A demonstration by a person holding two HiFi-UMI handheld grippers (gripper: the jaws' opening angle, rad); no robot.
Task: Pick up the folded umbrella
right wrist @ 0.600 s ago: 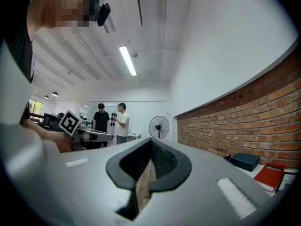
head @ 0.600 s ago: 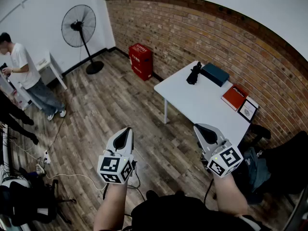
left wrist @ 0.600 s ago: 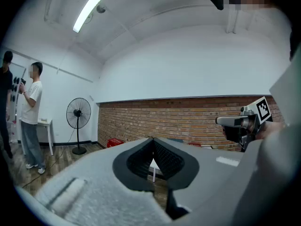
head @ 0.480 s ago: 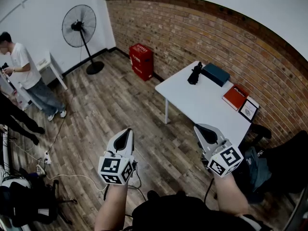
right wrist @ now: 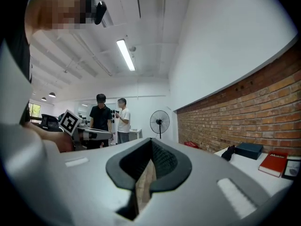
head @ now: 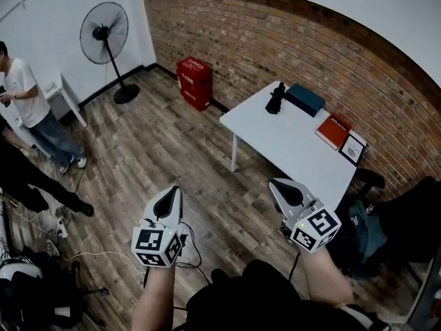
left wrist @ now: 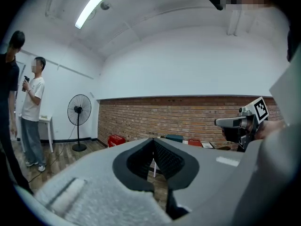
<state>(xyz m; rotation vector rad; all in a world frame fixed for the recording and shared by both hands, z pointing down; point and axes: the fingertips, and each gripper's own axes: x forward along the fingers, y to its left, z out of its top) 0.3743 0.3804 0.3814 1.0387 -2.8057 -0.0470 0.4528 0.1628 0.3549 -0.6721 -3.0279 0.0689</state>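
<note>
The folded black umbrella (head: 277, 99) lies at the far end of a white table (head: 289, 147), next to a teal box (head: 305, 98). In the right gripper view the umbrella (right wrist: 229, 152) shows small at the right. My left gripper (head: 172, 192) and right gripper (head: 275, 183) hover side by side over the wooden floor, well short of the table. Both are shut with nothing held. The left gripper (left wrist: 153, 140) and the right gripper (right wrist: 151, 141) show their tips meeting.
A red book (head: 333, 129) and a framed picture (head: 353, 149) lie on the table's near end. A standing fan (head: 103, 33) and a red box (head: 194, 81) stand by the brick wall. Two people (head: 27, 109) stand at the left. Bags (head: 365, 226) lie at the right.
The view has swung a little, so the table and fan sit higher and further left. Both grippers show slightly lower. The person in black at the left has stepped further into view.
</note>
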